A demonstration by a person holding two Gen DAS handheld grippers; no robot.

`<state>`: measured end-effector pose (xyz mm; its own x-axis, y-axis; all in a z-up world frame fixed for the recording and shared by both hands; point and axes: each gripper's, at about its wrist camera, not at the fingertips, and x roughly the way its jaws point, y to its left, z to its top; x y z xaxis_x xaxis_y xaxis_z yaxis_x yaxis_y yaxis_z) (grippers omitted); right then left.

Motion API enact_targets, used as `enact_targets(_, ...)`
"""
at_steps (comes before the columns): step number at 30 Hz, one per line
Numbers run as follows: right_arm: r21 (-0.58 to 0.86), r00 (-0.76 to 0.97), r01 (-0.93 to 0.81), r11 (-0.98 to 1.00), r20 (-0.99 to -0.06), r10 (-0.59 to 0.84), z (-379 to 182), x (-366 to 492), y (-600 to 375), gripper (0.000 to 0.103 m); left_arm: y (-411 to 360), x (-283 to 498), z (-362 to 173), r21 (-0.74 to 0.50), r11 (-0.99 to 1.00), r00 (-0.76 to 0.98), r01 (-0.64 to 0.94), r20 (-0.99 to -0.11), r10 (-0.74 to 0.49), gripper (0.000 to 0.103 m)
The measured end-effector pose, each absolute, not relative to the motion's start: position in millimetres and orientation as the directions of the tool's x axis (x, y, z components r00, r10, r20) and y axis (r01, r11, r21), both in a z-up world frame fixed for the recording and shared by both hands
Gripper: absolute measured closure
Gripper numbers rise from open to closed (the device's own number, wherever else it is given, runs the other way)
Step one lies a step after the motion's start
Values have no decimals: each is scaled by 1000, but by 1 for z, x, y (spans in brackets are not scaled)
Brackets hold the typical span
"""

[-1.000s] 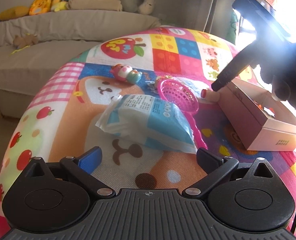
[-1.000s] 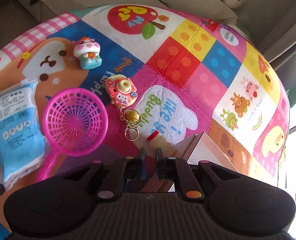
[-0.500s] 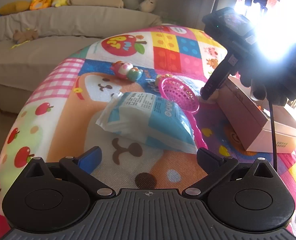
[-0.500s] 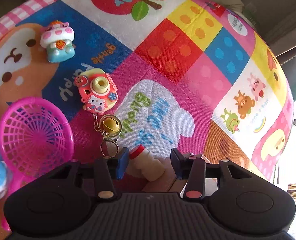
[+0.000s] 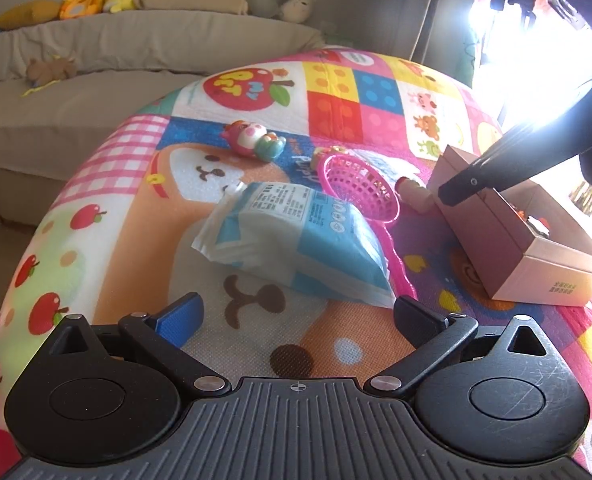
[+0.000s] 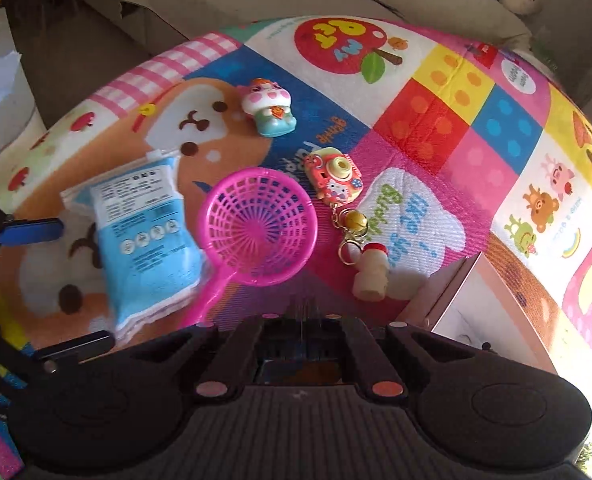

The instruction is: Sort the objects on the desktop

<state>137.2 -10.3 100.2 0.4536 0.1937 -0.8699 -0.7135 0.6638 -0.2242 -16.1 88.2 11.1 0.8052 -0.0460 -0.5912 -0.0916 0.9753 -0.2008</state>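
Currently, five items are left unsorted on the mat (image 6: 436, 128): pack (image 6: 144, 236), net (image 6: 258, 226), camera (image 6: 334, 179), figure (image 6: 270, 110), bottle (image 6: 372, 276) beside the box (image 5: 508, 236). Right claw (image 5: 452, 194) is closed empty, jaws just shut; left claw (image 5: 296, 314) is held apart.

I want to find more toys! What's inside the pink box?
In the left view, the box shows just a bit of something red and white near its far wall. The near wall covers the rest, so its floor stays hidden.
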Motion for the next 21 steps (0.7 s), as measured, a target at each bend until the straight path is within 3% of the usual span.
enact_targets(1,-202,453,-700,685,-867,208,106,140,-12,100,87,-15,11,-197,976,804,-93,-593,-44,0)
enact_targets(3,-138,448,-650,747,-864,230,114,156,-13,86,87,-15,11,-193,977,803,-94,-595,-40,0)
enact_targets(5,-51,450,-570,820,-855,260,116,183,-13,45,87,-15,11,-191,977,802,-94,-595,-40,0)
enact_targets(6,-6,451,-527,850,-850,273,114,197,-11,40,87,-15,11,-191,977,802,-93,-595,-40,0)
enact_targets(10,148,413,-381,913,-856,311,86,259,7,32,87,-15,11,-193,977,803,-93,-595,-41,0)
enact_targets(11,148,407,-361,921,-863,298,76,270,14,28,87,-16,11,-196,976,803,-93,-594,-42,0)
enact_targets(15,91,417,-332,939,-879,232,42,291,35,28,88,-16,11,-205,974,804,-93,-593,-48,0)
enact_targets(17,109,395,-355,928,-882,255,38,289,38,44,88,-16,11,-209,974,805,-92,-591,-51,0)
enact_targets(21,67,463,-415,907,-843,274,63,261,30,44,89,-17,11,-213,973,805,-92,-591,-53,0)
